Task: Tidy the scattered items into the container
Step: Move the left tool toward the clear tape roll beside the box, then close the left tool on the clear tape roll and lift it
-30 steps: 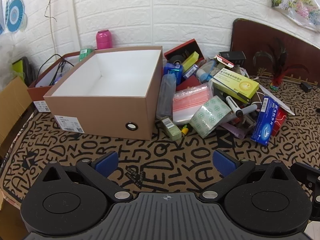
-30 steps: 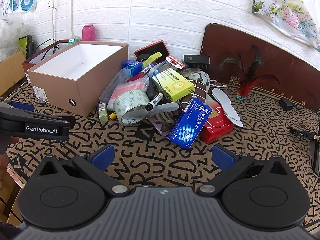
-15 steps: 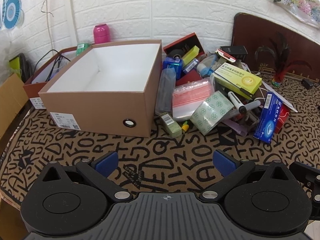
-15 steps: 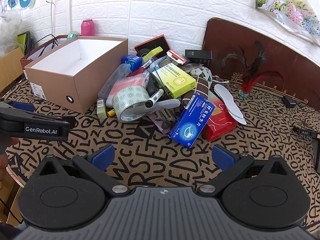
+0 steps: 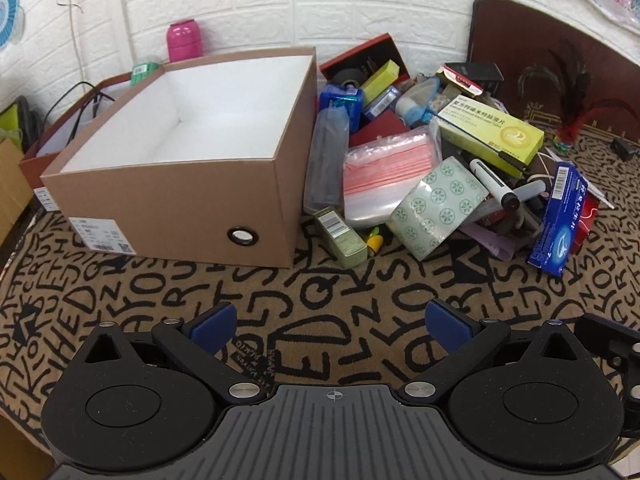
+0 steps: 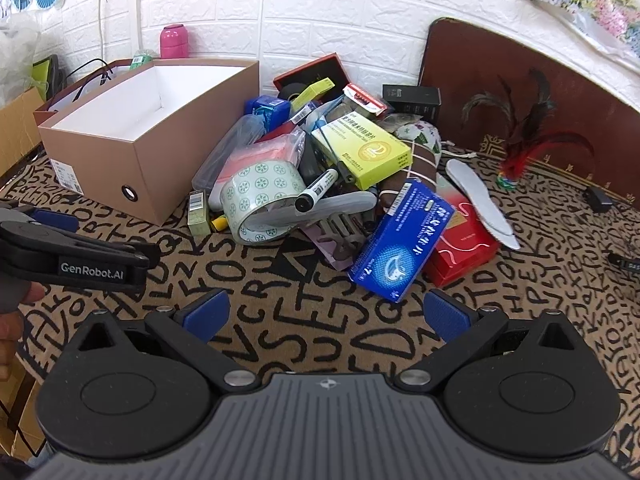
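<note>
An open brown cardboard box with a white, empty inside stands at the left; it also shows in the right wrist view. A pile lies to its right: a green-patterned tape roll, a blue medicine box, a yellow-green box, a black marker, a red box and a pink zip bag. My left gripper is open and empty, short of the box and pile. My right gripper is open and empty, just short of the blue medicine box.
A letter-patterned mat covers the table. A red-brown box with cables and a pink bottle stand behind the cardboard box. A feather shuttlecock, a white insole and a dark board are at the right.
Both grippers have moved forward toward the box and pile, which look larger and nearer now. Both stay open and empty.
</note>
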The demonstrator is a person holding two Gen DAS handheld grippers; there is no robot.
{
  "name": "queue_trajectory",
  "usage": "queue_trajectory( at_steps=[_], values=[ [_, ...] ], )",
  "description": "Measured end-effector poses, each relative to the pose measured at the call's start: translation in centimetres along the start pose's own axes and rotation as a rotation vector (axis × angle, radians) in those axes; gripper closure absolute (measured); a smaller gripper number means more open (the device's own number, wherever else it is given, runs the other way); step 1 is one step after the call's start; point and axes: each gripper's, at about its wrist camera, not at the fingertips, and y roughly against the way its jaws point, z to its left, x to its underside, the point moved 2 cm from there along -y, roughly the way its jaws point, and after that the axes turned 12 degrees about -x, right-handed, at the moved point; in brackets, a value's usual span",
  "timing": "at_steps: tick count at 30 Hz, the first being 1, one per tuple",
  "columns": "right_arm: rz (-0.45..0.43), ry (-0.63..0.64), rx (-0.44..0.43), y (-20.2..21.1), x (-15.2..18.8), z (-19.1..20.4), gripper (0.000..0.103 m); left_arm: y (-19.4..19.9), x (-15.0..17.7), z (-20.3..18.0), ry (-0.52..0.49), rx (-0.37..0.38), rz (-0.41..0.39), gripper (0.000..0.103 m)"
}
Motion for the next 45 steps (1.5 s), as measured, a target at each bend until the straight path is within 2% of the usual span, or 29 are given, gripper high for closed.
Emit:
queue_trajectory(
  at_steps=[8,15,18,20,22,24,31,34,36,38,40,42,43,45],
  values=[
    [0.009,0.007,-0.046,-3.6,-0.1,-0.1,0.0,-2.1,-1.9,-0.6,-0.022,0.049,-0.019,0.001],
    [-0.014,0.009,-0.141,-6.2,-0.7,0.3,0.002,-4.0,-3.5,-0.8,-0.04,0.081,-0.03,0.008],
    [-0.028,0.013,-0.177,-7.4,-1.1,0.5,0.007,-5.0,-3.8,-0.7,-0.031,0.132,0.0,0.016],
    [-0.03,0.01,-0.199,-8.3,-1.4,0.7,0.009,-5.2,-4.0,-1.1,-0.033,0.176,0.0,0.016],
    [-0.028,0.006,-0.223,-9.2,-1.5,0.8,0.015,-5.3,-4.4,-1.7,-0.061,0.191,-0.017,0.016],
    [-0.03,0.007,-0.248,-10.0,-1.6,0.9,0.03,-5.6,-4.9,-2.4,-0.091,0.198,-0.027,0.018],
    [-0.041,0.026,-0.292,-11.8,-2.1,1.3,0.049,-6.3,-6.3,-2.9,-0.123,0.258,-0.041,0.021],
    [-0.072,0.036,-0.303,-12.1,-2.4,1.5,0.064,-6.4,-6.4,-2.8,-0.12,0.303,-0.025,0.025],
    [-0.094,0.044,-0.314,-12.0,-2.7,1.7,0.074,-6.3,-6.4,-2.8,-0.124,0.341,-0.019,0.022],
    [-0.102,0.054,-0.306,-12.2,-2.9,1.8,0.082,-6.1,-6.5,-3.1,-0.134,0.333,-0.031,0.023],
    [-0.098,0.058,-0.296,-12.1,-3.0,1.9,0.083,-5.9,-6.5,-3.3,-0.14,0.335,-0.034,0.024],
    [-0.095,0.071,-0.29,-11.7,-2.9,2.0,0.084,-5.6,-6.5,-3.0,-0.131,0.376,-0.033,0.034],
    [-0.095,0.086,-0.29,-11.4,-2.8,2.2,0.084,-5.4,-6.4,-2.9,-0.12,0.411,-0.028,0.047],
    [-0.093,0.114,-0.295,-10.4,-2.7,2.6,0.085,-4.9,-6.2,-2.7,-0.1,0.456,-0.015,0.055]
  ],
)
